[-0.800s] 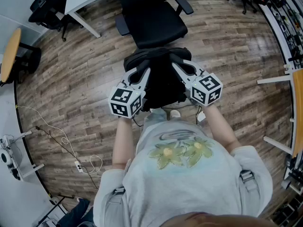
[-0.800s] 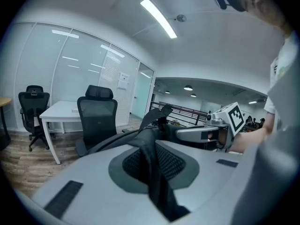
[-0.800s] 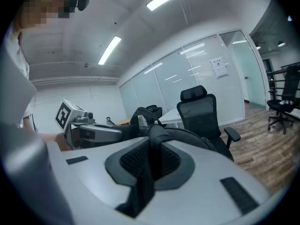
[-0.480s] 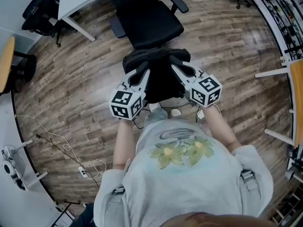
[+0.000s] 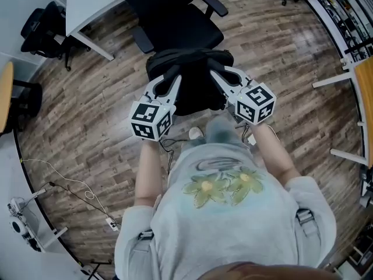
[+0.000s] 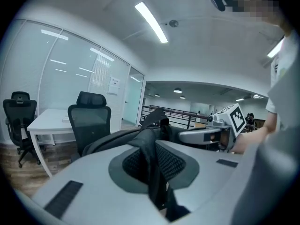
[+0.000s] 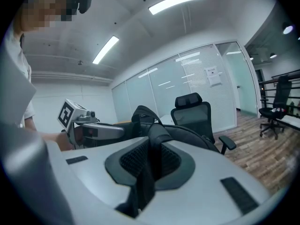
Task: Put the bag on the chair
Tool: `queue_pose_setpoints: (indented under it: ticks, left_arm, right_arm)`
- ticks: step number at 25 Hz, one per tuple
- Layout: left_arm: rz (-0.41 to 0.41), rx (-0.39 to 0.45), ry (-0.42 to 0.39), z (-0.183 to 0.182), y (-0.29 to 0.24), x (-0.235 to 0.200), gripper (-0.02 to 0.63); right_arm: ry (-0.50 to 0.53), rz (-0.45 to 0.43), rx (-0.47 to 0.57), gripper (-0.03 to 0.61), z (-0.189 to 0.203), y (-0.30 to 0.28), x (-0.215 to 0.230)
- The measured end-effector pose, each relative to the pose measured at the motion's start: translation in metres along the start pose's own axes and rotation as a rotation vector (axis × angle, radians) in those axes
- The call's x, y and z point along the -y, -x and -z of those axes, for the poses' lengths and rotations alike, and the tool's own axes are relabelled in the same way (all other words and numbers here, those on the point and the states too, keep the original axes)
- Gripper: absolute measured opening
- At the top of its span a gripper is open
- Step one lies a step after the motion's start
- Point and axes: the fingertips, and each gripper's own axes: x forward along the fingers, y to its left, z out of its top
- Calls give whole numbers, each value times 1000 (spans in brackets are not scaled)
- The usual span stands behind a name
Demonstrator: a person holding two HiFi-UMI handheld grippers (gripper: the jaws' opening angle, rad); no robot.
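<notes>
While both grippers carry it, black backpack [image 5: 195,92] is in the air at the front edge of the office chair [image 5: 180,25] | left gripper [image 5: 173,79]: jaws clamped on a strap [image 6: 152,172] | right gripper [image 5: 217,77]: jaws clamped on second strap [image 7: 147,170]

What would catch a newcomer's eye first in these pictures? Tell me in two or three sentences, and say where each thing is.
The black bag hangs in mid-picture in front of the person. The left claw and the right claw are each shut on one of its straps. Just beyond it, a black office chair stands empty on the wood floor.
</notes>
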Motion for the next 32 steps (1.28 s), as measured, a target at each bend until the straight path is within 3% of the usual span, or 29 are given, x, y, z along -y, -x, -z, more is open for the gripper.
queue_pose_setpoints:
  ticks: [6,18,32]
  left_arm:
    - [-11,11,-3,-6,-9,-18,55]
    - [13,-79,43,4,-53,-57,55]
    - [24,-79,32,-49,-148,-109,57]
  right_arm:
    - [15,1,-13,44,-1,-12,2]
    - [-20,-9,-73,46,10,-49,38]
    - [-21,2,-6,46,-39,-100,126]
